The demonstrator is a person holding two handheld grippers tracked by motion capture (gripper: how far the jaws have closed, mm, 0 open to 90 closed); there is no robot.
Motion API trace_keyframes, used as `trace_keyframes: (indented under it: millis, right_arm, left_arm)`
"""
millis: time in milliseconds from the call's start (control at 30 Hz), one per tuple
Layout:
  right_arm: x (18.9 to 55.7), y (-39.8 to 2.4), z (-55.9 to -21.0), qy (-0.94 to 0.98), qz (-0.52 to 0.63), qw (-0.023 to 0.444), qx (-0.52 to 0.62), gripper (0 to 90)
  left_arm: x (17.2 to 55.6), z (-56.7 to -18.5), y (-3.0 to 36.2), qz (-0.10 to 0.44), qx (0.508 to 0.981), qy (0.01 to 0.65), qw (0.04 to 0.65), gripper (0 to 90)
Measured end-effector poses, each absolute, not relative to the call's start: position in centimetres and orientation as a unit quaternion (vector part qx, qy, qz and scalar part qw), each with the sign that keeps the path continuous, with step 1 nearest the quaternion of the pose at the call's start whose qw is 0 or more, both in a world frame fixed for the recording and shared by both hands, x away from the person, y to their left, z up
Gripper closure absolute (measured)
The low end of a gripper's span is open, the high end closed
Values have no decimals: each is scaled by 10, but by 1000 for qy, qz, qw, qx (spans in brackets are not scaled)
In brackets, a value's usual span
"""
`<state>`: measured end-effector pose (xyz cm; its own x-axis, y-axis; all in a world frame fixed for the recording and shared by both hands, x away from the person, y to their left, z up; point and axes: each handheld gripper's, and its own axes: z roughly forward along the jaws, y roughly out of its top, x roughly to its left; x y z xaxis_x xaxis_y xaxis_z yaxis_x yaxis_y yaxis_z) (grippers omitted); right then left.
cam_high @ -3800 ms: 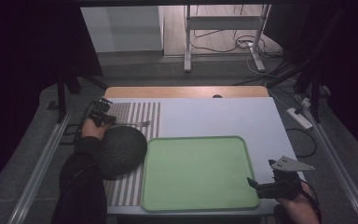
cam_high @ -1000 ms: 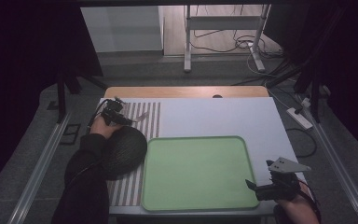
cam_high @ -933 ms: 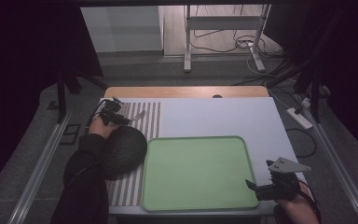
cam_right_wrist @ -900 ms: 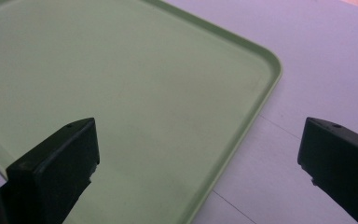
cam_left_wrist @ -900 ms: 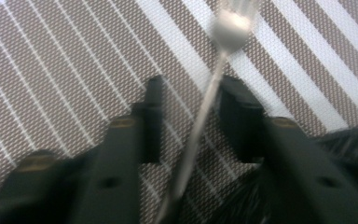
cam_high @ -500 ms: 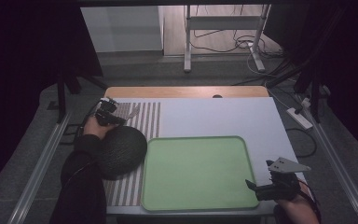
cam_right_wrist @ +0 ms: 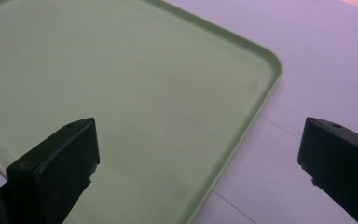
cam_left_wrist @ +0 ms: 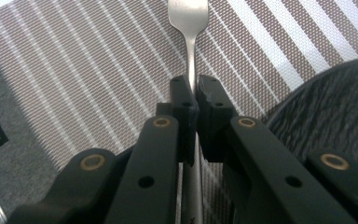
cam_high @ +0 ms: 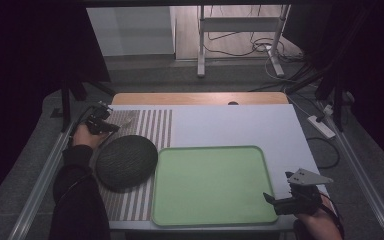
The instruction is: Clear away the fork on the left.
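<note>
Left gripper [cam_left_wrist: 190, 100]: jaws closed tight on the neck of a fork [cam_left_wrist: 189, 28], pads pressing the metal from both sides. In the high view it sits at the far left of the table [cam_high: 99, 120], gripped by the person's left hand [cam_high: 82, 136].
Jaw motion, left: the jaws have just been closing, with the fork's stem between them.
Fork: silver; its wider end points away from the gripper, the handle runs back under the jaws toward the camera. It lies over the striped placemat [cam_left_wrist: 74, 70]; whether it is lifted clear of the mat I cannot tell. In the high view the fork [cam_high: 125, 120] shows as a pale sliver just right of the left gripper.
Striped placemat: brown and white stripes, along the left part of the table [cam_high: 155, 125].
Dark bowl: round, textured, upside down on the placemat [cam_high: 126, 161], just beside the fork and the left hand; its edge shows at the right in the left gripper view [cam_left_wrist: 331, 116].
Green tray [cam_high: 212, 185]: on the table's near middle, its left rim touching or just beside the bowl.
Right gripper [cam_high: 287, 200]: jaws wide apart, nothing between them; held at the near right corner, beside the tray's near right corner. Its own view looks over the tray rim [cam_right_wrist: 265, 93] and the white tabletop [cam_right_wrist: 326, 56].
Right hand [cam_high: 320, 222]: low at the bottom edge, on the gripper's body.
</note>
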<state>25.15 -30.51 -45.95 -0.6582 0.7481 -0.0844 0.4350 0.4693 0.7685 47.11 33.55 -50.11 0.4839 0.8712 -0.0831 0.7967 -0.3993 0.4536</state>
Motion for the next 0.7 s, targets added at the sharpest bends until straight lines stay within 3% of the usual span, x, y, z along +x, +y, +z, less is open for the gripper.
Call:
trace_keyframes:
  millis: [700]
  right_arm:
    - [251,-306,-459,830,374,210,357,0]
  left_arm:
    - [433,-485,301,37,836,495,234,850]
